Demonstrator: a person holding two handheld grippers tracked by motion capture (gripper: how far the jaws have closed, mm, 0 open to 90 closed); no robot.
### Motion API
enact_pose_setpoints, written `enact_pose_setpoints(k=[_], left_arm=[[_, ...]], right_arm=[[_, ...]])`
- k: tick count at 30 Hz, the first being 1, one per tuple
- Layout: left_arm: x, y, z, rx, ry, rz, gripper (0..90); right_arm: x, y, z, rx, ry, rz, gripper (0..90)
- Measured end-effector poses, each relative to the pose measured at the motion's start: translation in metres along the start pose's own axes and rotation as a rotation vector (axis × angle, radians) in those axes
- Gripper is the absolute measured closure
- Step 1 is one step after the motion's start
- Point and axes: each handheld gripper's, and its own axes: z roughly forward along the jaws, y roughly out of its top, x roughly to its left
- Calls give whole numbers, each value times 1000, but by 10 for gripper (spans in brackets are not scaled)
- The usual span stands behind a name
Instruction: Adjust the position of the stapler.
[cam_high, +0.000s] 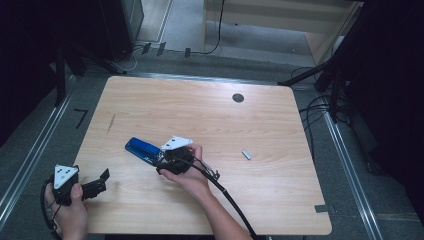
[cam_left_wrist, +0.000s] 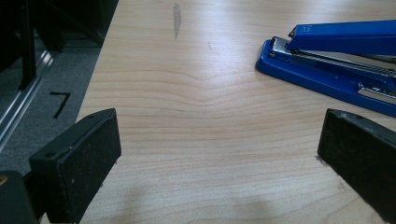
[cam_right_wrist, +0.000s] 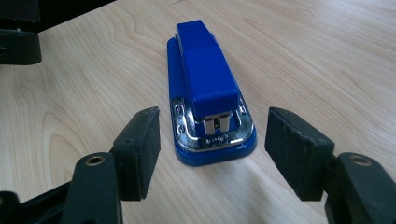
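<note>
A blue stapler (cam_high: 141, 148) with a chrome inner rail lies on the wooden table (cam_high: 200, 115), left of centre. My right gripper (cam_high: 161, 161) points at one end of it. In the right gripper view that end of the stapler (cam_right_wrist: 205, 88) sits between the open jaws of the right gripper (cam_right_wrist: 212, 128), with a gap on each side and no pad touching. My left gripper (cam_high: 102, 181) rests at the table's front left corner, open and holding nothing. In the left gripper view the stapler (cam_left_wrist: 336, 60) lies ahead to the right of the left gripper (cam_left_wrist: 219, 133).
A small silvery metal piece (cam_high: 246, 154) lies right of centre. A dark round hole (cam_high: 238, 97) sits near the table's far edge. The right gripper's cable (cam_high: 227, 197) trails to the front edge. A grey smudge (cam_high: 110, 123) marks the left side.
</note>
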Motion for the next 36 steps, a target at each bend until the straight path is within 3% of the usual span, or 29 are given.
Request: enact_pose_setpoints(k=[11,24,36], left_arm=[[0,0,0,6,-6,8,0],[-1,0,1,6,-5,11,0],[-1,0,1,10,-5,9,31]], right_arm=[[0,5,17,18,3,-8,397],[-4,13,35,15,25,16,508],[2,15,48,9,26,-27,594]])
